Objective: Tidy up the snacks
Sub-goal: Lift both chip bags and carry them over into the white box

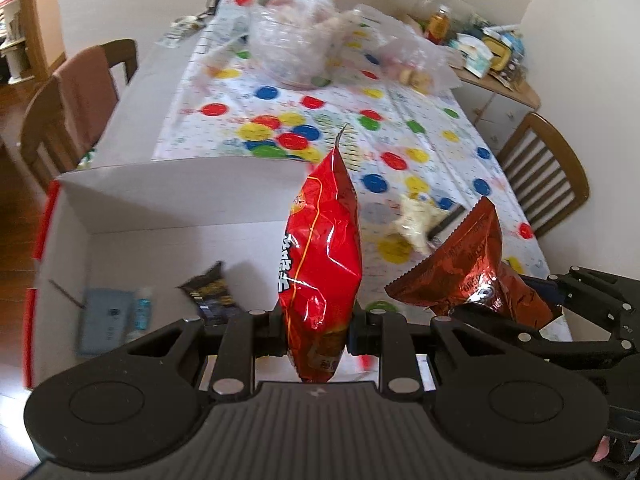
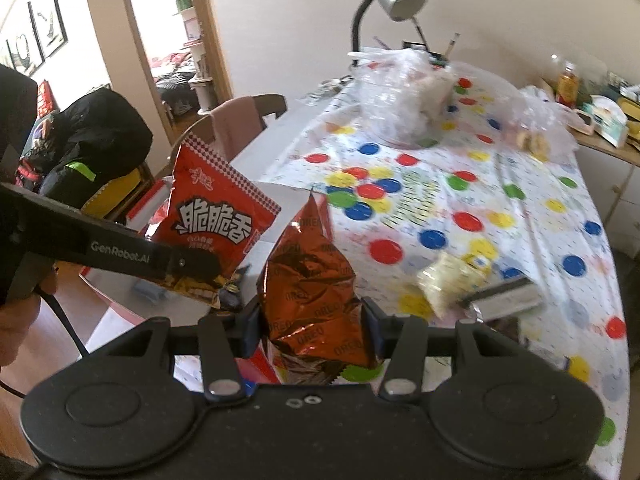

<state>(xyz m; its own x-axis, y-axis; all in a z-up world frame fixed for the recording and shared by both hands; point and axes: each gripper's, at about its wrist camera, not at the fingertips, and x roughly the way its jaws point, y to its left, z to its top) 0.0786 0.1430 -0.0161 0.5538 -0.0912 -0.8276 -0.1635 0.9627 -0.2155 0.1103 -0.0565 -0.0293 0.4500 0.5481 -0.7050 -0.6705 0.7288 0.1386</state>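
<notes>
Item: red snack bag (image 1: 320, 248), pinched upright in my left gripper (image 1: 318, 330), held over the open white box (image 1: 168, 208) beside the counter (image 1: 400, 140).
Item: brown Oreo bag (image 2: 312, 292), clamped in my right gripper (image 2: 312, 326), just right of the box.
Handling: I lower each bag inside the box walls before releasing, one at a time, clear of the dark packet (image 1: 210, 292) on the box floor.

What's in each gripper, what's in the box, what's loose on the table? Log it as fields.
left gripper: shut on red snack bag
right gripper: shut on brown Oreo bag
white box: open, holds a dark snack packet, a grey-blue item, a small bottle
dotted tablecloth: pale yellow packet lying loose
far end: clear plastic bags
</notes>
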